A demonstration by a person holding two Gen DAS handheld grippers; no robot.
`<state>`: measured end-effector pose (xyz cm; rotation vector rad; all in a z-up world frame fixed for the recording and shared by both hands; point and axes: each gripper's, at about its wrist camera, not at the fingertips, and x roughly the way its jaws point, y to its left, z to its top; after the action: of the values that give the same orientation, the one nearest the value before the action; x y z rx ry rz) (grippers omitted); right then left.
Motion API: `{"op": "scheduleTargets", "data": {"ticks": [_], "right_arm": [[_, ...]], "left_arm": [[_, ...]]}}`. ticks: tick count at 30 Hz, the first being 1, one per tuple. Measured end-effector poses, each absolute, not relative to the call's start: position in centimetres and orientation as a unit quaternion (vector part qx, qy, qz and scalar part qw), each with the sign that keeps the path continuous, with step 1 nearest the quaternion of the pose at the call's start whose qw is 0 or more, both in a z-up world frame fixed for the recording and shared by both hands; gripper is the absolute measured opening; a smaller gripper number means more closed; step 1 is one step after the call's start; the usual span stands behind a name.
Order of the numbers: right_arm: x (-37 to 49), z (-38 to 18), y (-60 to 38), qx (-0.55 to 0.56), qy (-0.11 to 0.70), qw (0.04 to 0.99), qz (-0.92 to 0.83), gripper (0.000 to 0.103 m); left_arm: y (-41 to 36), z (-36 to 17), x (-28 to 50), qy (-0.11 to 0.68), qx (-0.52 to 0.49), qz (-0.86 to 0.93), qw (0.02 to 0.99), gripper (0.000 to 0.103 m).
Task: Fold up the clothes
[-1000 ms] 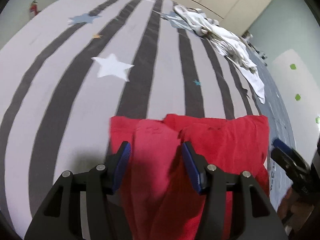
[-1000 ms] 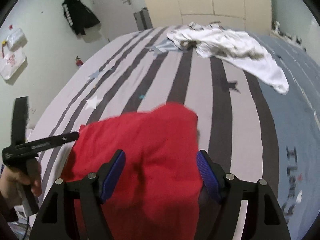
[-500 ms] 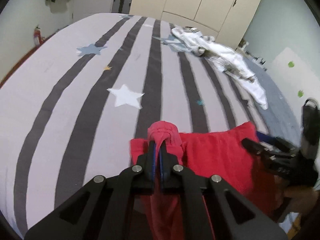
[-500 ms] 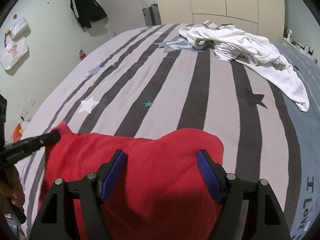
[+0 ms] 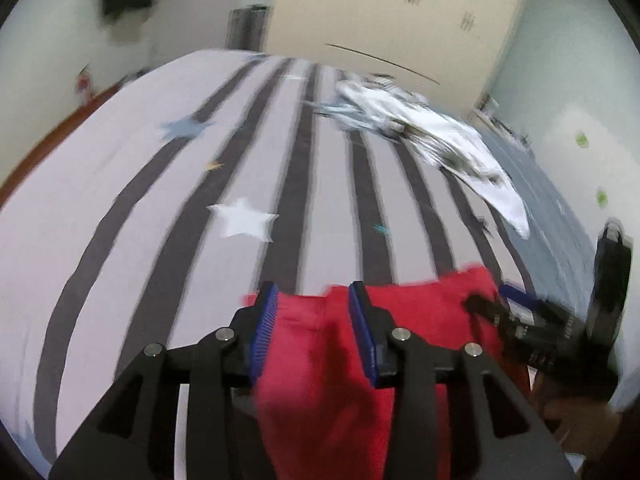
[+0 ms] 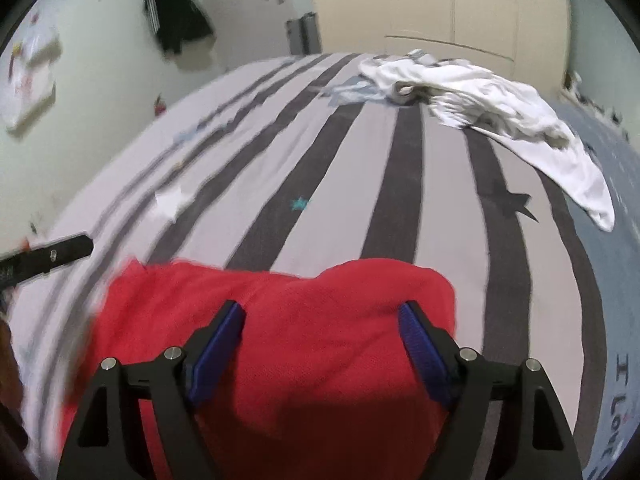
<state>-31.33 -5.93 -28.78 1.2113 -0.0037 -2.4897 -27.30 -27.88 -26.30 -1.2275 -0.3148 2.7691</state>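
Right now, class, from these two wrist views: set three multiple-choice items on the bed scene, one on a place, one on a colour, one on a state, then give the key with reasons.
1. Where does the white garment lie?
A. at the far end of the bed
B. on the floor
C. under the red garment

2. What colour is the garment nearest the grippers?
A. blue
B. red
C. white

3. How do the left gripper's jaws stand?
A. clamped on white cloth
B. shut on nothing
C. apart, over red cloth

Key: 1 A, the white heap sits far up the stripes, near the wardrobe. 2 B, red cloth fills the space below both grippers. 3 C, its jaws have just been opening, a clear gap shows between the blue pads, with red cloth lying below.
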Motion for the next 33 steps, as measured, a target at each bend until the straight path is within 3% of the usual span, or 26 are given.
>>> {"op": "scheduleTargets", "data": {"ticks": [3, 6, 14, 18, 21, 23, 25, 29, 31, 33], "right_arm": [[-30.0, -27.1, -4.4, 0.412, -0.016, 0.168, -0.895, 0.075], [-29.0, -26.4, -3.6, 0.391, 0.004, 0.142, -0.909, 0.063], [-32.6, -30.7, -4.5, 0.43, 0.016, 0.141, -0.892, 0.057], [-33.1, -33.2, -3.6, 0.436, -0.014, 0.127, -0.891, 0.076], [-33.3, -33.1, -2.8, 0.44, -0.033, 0.132, -0.887, 0.078], [-32.6, -31.7, -3.2, 0.426, -0.017, 0.138, -0.894, 0.068], [-31.8, -30.0, -3.6, 0.408, -0.002, 0.146, -0.901, 0.051], [-30.8, -27.3, -4.6, 0.372, 0.013, 0.181, -0.91, 0.046], [-31.7, -27.6, -5.4, 0.381, 0.024, 0.19, -0.905, 0.03], [-32.8, -28.3, -5.7, 0.391, 0.022, 0.195, -0.899, 0.022]], "left_arm": [[-24.5, -27.7, -27.4, -0.087, -0.414, 0.904, 0.07, 0.015], [-22.7, -29.2, -28.8, -0.098, -0.416, 0.9, 0.079, 0.015], [-22.7, -34.0, -30.9, -0.074, -0.41, 0.908, 0.045, 0.012], [-22.9, -34.3, -30.8, -0.084, -0.404, 0.91, 0.043, 0.012], [-23.1, -33.7, -30.9, -0.089, -0.406, 0.908, 0.046, 0.011], [-23.1, -32.7, -30.9, -0.093, -0.409, 0.907, 0.044, 0.011], [-22.7, -30.7, -30.2, -0.097, -0.393, 0.913, 0.05, 0.011], [-21.0, -29.0, -30.0, -0.139, -0.383, 0.906, 0.114, 0.01], [-20.0, -30.0, -31.0, -0.144, -0.39, 0.902, 0.119, 0.01], [-20.0, -31.5, -32.2, -0.155, -0.403, 0.896, 0.109, 0.01]]}}
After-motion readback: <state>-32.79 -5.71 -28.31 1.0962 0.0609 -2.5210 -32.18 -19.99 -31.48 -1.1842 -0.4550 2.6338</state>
